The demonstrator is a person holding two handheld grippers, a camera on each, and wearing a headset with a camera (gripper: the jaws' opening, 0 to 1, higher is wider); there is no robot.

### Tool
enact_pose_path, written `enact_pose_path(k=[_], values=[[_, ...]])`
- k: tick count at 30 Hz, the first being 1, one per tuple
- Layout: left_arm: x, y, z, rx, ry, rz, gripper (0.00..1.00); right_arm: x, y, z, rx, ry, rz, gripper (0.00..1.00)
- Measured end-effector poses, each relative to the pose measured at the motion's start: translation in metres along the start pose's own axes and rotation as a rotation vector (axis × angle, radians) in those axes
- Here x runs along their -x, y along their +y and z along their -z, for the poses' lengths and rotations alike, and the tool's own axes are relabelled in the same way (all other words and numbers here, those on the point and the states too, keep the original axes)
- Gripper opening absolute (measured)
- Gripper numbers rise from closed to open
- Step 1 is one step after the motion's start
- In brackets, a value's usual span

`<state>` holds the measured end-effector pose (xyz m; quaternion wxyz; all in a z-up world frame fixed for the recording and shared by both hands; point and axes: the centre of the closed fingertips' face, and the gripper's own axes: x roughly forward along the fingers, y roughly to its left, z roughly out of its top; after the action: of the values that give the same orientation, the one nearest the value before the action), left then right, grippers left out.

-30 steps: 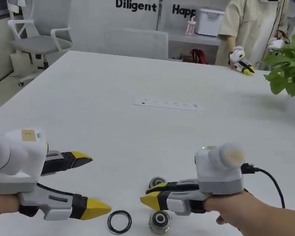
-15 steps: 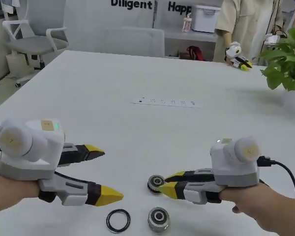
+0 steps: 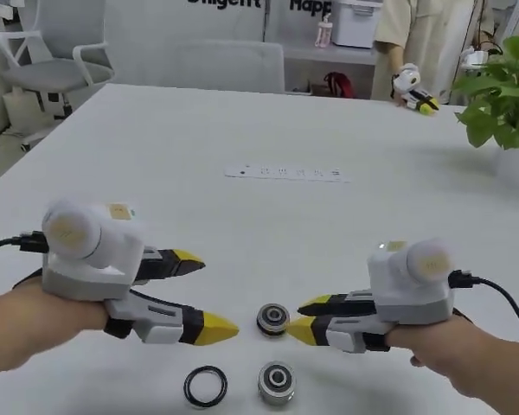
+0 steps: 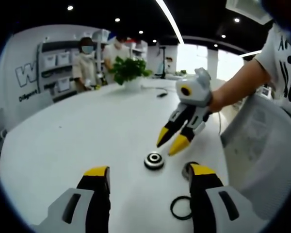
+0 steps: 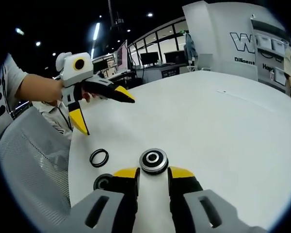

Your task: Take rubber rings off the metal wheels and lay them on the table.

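Note:
A metal wheel with a black rubber ring on it (image 3: 272,319) (image 4: 154,160) (image 5: 153,161) lies flat on the white table (image 3: 242,225). My right gripper (image 3: 301,317) (image 5: 153,173) points at it from the right, open by a narrow gap, its tips just short of the wheel. From the left, my left gripper (image 3: 209,294) (image 4: 148,171) is wide open and holds nothing. A second wheel (image 3: 277,380) (image 5: 103,182) and a loose black ring (image 3: 205,386) (image 4: 182,208) (image 5: 99,157) lie nearer the front edge.
A white power strip (image 3: 281,172) sits mid-table. A green plant (image 3: 502,104) stands at the far right. A person (image 3: 415,35) stands beyond the table with another gripper (image 3: 411,86), and a chair (image 3: 60,60) stands at the far left.
The right gripper has drawn back to the right, from past the ringed wheel to just short of it. The left gripper has moved right, closer to the wheels.

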<state>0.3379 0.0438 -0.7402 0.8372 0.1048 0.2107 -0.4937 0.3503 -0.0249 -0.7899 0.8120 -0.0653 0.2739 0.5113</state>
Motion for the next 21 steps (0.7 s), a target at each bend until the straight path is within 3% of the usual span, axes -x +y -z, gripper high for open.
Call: enact_pose_path(k=[13,21], values=[[-0.025,0.003,0.010,0.025,0.035,0.030,0.62,-0.009,-0.003,0.006,0.027,0.016,0.009,0.24],[-0.041,-0.004,0.012,0.035,0.049,0.056,0.57,-0.012,-0.003,0.009,0.041,0.021,0.008,0.23]])
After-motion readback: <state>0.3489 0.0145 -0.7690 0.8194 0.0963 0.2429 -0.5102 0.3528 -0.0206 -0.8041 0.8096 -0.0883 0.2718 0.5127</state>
